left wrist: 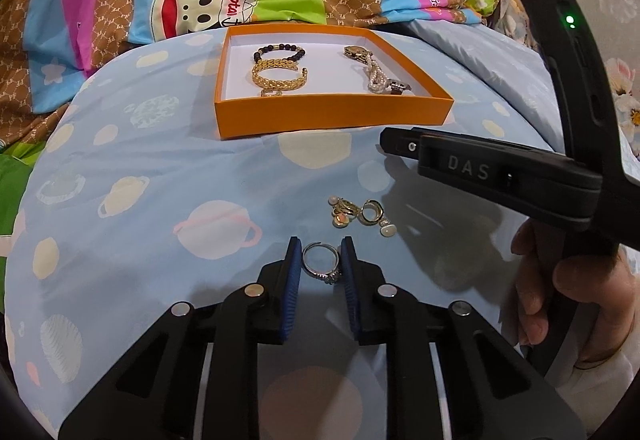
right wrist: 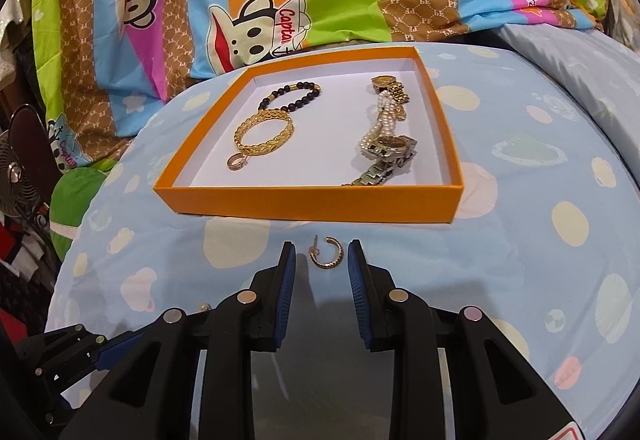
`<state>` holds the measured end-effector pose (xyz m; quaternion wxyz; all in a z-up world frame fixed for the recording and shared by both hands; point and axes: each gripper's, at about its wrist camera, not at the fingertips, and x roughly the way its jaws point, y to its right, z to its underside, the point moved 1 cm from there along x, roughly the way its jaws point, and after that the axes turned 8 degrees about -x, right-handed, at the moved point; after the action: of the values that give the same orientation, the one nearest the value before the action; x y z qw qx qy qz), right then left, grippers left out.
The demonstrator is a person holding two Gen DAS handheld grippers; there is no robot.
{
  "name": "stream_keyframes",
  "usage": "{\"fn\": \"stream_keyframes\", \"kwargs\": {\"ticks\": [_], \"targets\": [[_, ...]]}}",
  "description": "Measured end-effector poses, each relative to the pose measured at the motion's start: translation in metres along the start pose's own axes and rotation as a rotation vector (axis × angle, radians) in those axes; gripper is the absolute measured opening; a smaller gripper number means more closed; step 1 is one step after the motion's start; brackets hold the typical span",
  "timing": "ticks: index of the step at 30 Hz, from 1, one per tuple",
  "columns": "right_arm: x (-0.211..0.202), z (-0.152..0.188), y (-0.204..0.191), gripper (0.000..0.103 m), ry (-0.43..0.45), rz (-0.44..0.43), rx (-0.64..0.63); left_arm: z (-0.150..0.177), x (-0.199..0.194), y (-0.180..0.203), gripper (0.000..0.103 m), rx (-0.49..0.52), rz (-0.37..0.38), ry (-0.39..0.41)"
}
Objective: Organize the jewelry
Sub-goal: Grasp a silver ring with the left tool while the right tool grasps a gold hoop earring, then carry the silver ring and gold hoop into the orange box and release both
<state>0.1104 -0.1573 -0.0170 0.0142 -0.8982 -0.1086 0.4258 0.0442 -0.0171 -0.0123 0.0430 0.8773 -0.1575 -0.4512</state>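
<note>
A: What risk did we note?
B: Both pieces were small and lay on soft bedsheet (left wrist: 160, 167); closing could pinch cloth or flick them away.
A: Positions?
B: The silver ring (left wrist: 321, 264) sat between the left gripper (left wrist: 320, 252) pads, jaws narrowly parted. The gold hoop earring (right wrist: 328, 253) lay between the right gripper (right wrist: 321, 254) tips, unclamped, near the orange box (right wrist: 312, 205).

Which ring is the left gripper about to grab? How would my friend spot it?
Find the orange box on the blue planet sheet, then come toward the camera past the small heap of gold earrings. The ring lies just in front, between the left gripper and its blue pads. It is the only silver piece there, with a sparkly stone.
</note>
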Motion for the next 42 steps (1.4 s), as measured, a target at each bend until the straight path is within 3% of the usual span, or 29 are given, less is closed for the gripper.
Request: {"fn": "stream_keyframes", "kwargs": {"ticks": [3, 4, 24, 34, 42], "targets": [[0.001, 0.001, -0.001, 0.021, -0.006, 0.007, -0.006, 0.000, -0.001, -0.002, 0.020, -0.009, 0.008, -0.002], [0.001, 0.001, -0.001, 0.015, -0.007, 0.004, -0.007, -0.001, -0.001, -0.003, 0.020, -0.013, 0.011, -0.002], [-0.032, 0.012, 0.012, 0.015, 0.072, 0.033, 0.035, -0.011, -0.015, -0.015, 0.020, -0.053, 0.011, 0.020], [-0.047, -0.014, 0.014, 0.015, 0.137, 0.027, 0.028, -0.066, -0.029, -0.020, 0.020, -0.045, 0.003, 0.137], [-0.020, -0.041, 0.016, 0.015, 0.127, 0.007, 0.027, -0.113, -0.003, -0.010, 0.020, -0.045, 0.013, 0.193]]}}
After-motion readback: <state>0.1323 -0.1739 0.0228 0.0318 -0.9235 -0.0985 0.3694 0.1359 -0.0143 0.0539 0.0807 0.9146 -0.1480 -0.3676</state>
